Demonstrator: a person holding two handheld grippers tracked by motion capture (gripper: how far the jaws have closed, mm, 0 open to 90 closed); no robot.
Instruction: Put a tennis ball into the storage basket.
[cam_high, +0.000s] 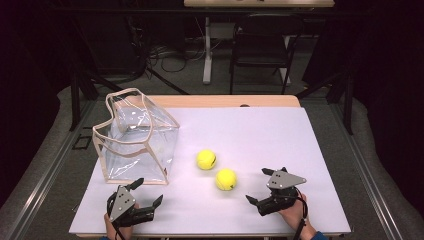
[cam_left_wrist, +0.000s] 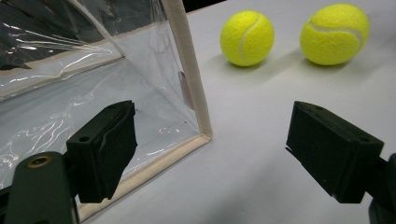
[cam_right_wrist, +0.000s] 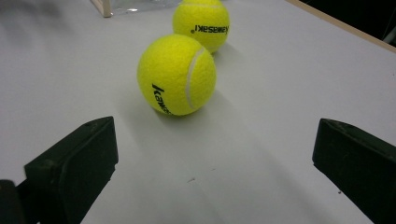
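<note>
1. White table (cam_high: 300, 150) carries a clear bag (cam_high: 135, 137) at left and two tennis balls in the middle.
2. Your right gripper (cam_high: 262, 187), jaws wide and empty, faces the nearer ball (cam_high: 226, 179); the farther ball (cam_high: 206, 159) lies behind it.
3. Your left gripper (cam_high: 147, 192), also wide and empty, waits beside the bag's corner.
4. The bag's opening is hard to see.

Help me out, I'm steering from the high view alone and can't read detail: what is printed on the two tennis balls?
Observer: The right gripper view shows black lettering on the nearer ball and the farther ball; it seems to read Kawasaki.
Operator: Is the clear bag's bottom edge near the left gripper?
Observer: Yes, the left gripper view shows the clear bag with its beige-trimmed corner between the open jaws of the left gripper.
Operator: Right gripper aimed well?
Observer: The nearer ball sits ahead, between the right gripper's open jaws.
</note>
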